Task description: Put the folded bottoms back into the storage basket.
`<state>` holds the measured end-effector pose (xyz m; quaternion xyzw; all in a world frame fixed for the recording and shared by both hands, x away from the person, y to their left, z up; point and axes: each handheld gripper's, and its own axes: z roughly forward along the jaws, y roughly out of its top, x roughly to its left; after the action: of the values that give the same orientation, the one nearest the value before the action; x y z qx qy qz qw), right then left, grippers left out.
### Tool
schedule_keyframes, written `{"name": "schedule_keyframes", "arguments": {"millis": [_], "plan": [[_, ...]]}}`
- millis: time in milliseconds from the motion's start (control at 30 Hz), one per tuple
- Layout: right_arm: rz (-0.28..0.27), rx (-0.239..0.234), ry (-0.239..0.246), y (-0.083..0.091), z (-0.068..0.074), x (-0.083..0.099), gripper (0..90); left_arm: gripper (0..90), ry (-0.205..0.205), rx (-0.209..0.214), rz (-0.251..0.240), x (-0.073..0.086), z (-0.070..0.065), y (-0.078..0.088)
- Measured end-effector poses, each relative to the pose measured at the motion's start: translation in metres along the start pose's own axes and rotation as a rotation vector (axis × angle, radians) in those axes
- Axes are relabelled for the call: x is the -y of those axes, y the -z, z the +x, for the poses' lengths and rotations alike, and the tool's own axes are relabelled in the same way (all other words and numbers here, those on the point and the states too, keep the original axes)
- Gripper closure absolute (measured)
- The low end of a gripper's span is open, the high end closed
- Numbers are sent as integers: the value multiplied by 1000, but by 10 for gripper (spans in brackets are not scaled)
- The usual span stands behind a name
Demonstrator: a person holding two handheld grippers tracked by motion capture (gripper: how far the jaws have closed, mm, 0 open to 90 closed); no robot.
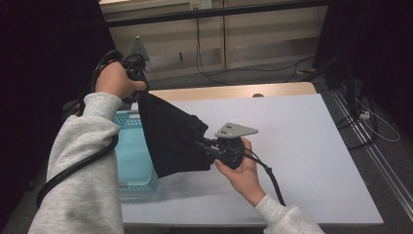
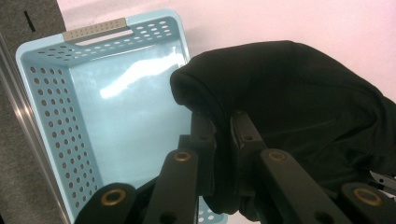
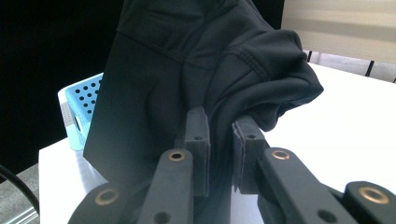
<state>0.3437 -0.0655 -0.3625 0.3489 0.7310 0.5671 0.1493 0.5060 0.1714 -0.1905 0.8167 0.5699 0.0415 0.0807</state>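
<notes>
This looks like a lab or test room. Black curtains (image 1: 44, 39) hang beside the white desk (image 1: 302, 146), and loose cables (image 1: 214, 73) run over grey carpet (image 1: 272, 73) behind the desk, below plain wooden panels (image 1: 263, 34).

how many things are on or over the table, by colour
black cloth: 1
blue basket: 1
total: 2

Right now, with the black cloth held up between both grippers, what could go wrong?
1. Each gripper pinches only a bunched edge of the black cloth; the fold in the left gripper might slip free.
2. The cloth's lower edge hangs by the blue basket rim and could snag or drag it.
</notes>
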Motion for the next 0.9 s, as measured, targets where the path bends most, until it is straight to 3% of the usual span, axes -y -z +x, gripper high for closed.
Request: {"name": "schedule_keyframes", "arguments": {"millis": [367, 900], "plan": [[-13, 3, 5, -3, 2, -3, 791, 821, 6, -8, -15, 0, 2, 8], [-22, -16, 15, -14, 9, -9, 791, 821, 31, -12, -24, 5, 16, 16]]}}
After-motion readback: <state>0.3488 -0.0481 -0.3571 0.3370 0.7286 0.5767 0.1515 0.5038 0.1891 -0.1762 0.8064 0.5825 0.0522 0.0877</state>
